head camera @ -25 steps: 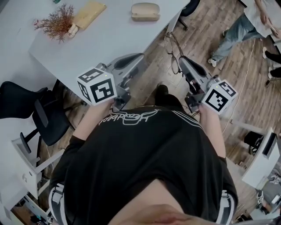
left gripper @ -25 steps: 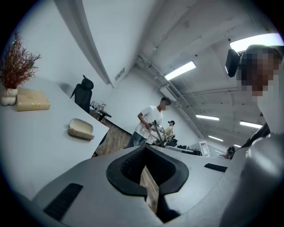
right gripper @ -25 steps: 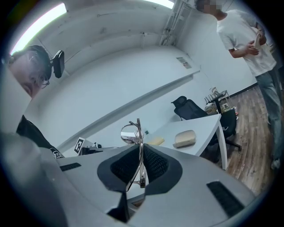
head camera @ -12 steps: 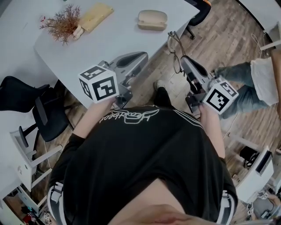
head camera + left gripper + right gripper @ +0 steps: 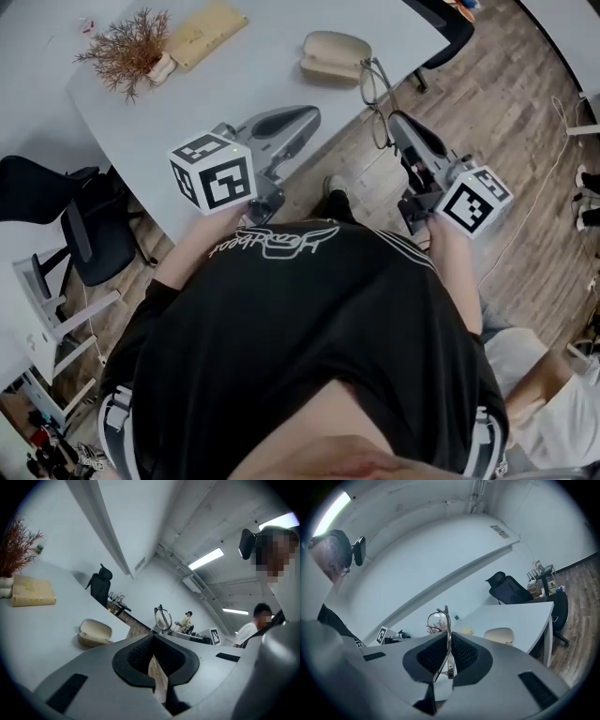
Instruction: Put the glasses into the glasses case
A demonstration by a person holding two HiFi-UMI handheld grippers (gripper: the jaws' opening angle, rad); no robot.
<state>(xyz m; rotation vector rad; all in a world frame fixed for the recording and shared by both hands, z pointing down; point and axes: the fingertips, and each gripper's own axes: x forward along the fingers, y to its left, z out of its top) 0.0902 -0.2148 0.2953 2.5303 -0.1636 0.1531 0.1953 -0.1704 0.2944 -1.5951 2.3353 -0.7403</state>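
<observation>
Glasses (image 5: 373, 86) now hang nearer the case (image 5: 335, 54) on the worktop (image 5: 234, 80) than a second ago.
We pinch one side arm in the right gripper (image 5: 396, 124), sparing the lenses; our left gripper (image 5: 307, 115), clenched on nothing, is free for the case.
</observation>
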